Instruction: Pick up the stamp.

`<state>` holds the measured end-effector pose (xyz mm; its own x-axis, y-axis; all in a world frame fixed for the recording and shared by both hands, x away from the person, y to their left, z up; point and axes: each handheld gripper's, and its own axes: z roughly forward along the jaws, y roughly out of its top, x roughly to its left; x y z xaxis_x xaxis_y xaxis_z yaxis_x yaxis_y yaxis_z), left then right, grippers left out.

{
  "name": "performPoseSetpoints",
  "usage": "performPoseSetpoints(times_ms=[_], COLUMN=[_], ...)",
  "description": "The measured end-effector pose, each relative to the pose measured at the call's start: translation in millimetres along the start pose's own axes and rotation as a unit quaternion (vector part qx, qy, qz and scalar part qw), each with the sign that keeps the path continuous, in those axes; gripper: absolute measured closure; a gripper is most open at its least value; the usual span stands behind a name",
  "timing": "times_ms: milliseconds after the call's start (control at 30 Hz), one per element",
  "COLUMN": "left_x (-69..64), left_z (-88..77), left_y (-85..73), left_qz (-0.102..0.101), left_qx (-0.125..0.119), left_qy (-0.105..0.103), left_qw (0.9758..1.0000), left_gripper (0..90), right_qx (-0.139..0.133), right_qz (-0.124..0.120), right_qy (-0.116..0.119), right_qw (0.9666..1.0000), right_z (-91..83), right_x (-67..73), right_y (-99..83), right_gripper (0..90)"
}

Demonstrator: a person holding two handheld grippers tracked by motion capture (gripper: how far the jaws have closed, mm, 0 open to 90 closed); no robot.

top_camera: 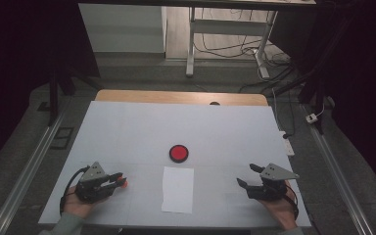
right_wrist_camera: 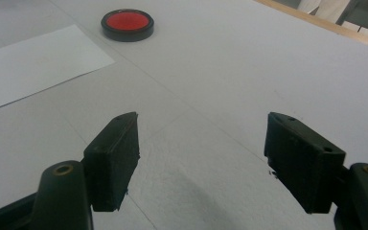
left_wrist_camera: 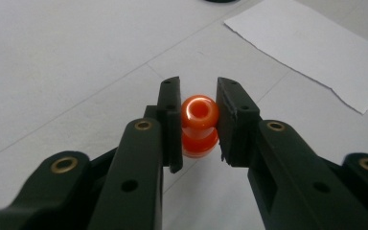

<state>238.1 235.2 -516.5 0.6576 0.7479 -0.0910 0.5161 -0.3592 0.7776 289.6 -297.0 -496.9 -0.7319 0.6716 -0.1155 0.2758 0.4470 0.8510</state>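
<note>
A small glossy orange piece (left_wrist_camera: 200, 115), shaped like a knob with a hole in its top, stands on the white table between my left gripper's black pads. My left gripper (left_wrist_camera: 200, 88) is shut on the orange piece, which also shows at the tip of the left gripper (top_camera: 118, 180) near the table's front left. At the front right my right gripper (top_camera: 246, 174) rests low over the table. Its jaws (right_wrist_camera: 203, 120) stand wide open with bare table between them.
A red disc in a black ring (top_camera: 178, 153) lies at the table's middle, and again as the red disc (right_wrist_camera: 127, 24) far left. A white paper sheet (top_camera: 178, 189) lies just in front of it. The white table cover (top_camera: 127, 127) ends at a wooden strip (top_camera: 176, 97) at the back.
</note>
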Motion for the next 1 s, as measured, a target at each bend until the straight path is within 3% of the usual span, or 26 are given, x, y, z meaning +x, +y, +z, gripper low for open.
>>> performPoseSetpoints(times_ms=[167, 700, 1000], left_x=[-0.7, -1.8, 0.4], left_z=[-2.9, -7.5, -5.4], left_y=[3.3, 20.4, 33.1], left_qz=[-0.002, -0.007, -0.017], left_qx=[-0.014, -0.044, -0.064], left_qy=[0.007, -0.001, -0.019], left_qw=[0.9999, 0.999, 0.9976], left_gripper=[72.6, 72.5, 72.5], right_qx=[0.001, -0.003, -0.009], right_qz=[0.0, 0.003, 0.009], right_qy=[0.0, 0.004, 0.001], right_qw=[1.0, 1.0, 0.9999], right_z=[0.2, 2.1, 1.1], right_x=[0.0, 1.1, 1.8], right_y=[-0.1, 1.4, 2.8], right_gripper=[27.2, 27.5, 27.5])
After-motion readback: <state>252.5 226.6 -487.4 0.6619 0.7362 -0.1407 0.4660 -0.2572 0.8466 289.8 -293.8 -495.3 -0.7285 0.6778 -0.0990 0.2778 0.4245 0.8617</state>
